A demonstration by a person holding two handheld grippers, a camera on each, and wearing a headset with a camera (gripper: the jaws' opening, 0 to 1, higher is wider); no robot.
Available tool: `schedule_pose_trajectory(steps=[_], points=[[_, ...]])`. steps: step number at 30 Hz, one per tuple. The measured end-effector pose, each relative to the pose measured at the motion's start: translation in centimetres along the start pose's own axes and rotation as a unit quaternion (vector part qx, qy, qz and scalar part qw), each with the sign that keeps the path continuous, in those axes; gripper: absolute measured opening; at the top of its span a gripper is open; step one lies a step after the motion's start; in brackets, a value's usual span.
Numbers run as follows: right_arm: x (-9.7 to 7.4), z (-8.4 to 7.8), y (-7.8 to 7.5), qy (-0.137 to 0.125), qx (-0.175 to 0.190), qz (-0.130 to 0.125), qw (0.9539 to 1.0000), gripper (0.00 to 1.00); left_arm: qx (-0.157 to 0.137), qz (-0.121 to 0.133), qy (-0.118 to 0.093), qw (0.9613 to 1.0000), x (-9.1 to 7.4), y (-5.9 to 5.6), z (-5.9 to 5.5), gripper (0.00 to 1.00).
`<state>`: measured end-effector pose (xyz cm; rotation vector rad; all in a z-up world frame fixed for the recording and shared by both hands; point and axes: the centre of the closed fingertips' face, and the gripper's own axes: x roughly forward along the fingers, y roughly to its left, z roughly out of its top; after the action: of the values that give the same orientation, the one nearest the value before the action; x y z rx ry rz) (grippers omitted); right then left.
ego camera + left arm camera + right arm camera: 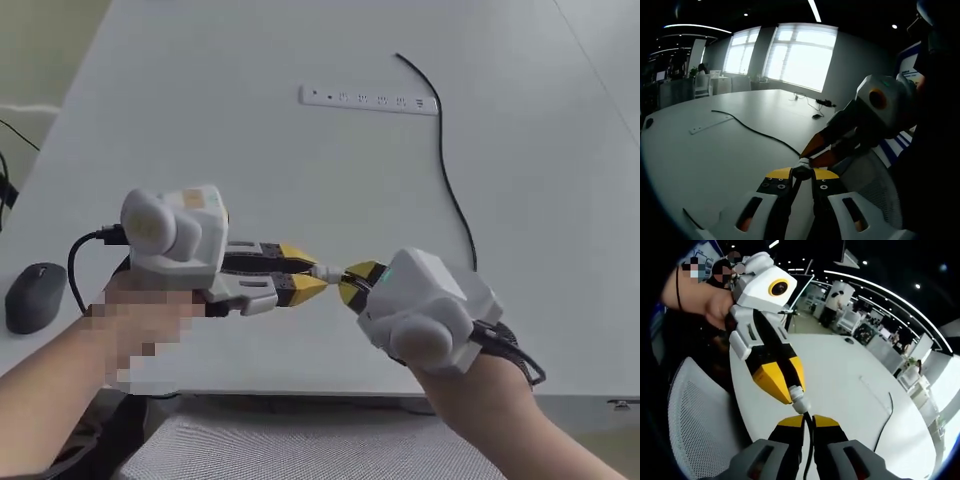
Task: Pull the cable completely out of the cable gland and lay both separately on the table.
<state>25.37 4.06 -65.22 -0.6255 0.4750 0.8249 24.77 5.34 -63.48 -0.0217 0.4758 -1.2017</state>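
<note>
Power strip [368, 99] behind cable gland [325, 272], mouse [35, 297] left

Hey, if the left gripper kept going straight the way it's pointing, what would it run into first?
Most likely the right gripper: its fingers, shut on the cable, sit nose to nose with the left gripper, just past the cable gland it holds. The gap looks slight.

Head view: bright, even light; the white tabletop [300, 150] showed almost no shadow. Left gripper view: the windows [795, 60] were overexposed, and the near field fell dim against them. Right gripper view: cable gland [799, 400] and cable [809, 432] were sharp at centre; ceiling light strips [880, 287] glared; straight lines curved toward the edges.
</note>
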Motion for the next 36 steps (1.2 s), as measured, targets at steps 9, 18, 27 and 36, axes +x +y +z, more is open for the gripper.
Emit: schedule_pose_trajectory(steps=[9, 18, 27, 36], points=[[0.0, -0.4, -0.2, -0.001, 0.024, 0.003, 0.9997, 0.00, 0.002, 0.000, 0.001, 1.0000, 0.3, -0.1, 0.0, 0.15], [0.1, -1.3, -0.5, 0.010, 0.038, 0.001, 0.9992, 0.00, -0.002, 0.004, 0.001, 1.0000, 0.4, 0.1, -0.2, 0.15], [0.6, -2.8, -1.2, 0.020, 0.074, -0.004, 0.9970, 0.00, -0.004, 0.008, 0.002, 1.0000, 0.4, 0.4, -0.3, 0.15], [0.8, -5.2, -2.6, 0.035, 0.135, -0.018, 0.9901, 0.00, -0.009, 0.007, -0.003, 0.9999, 0.5, 0.6, -0.1, 0.15]])
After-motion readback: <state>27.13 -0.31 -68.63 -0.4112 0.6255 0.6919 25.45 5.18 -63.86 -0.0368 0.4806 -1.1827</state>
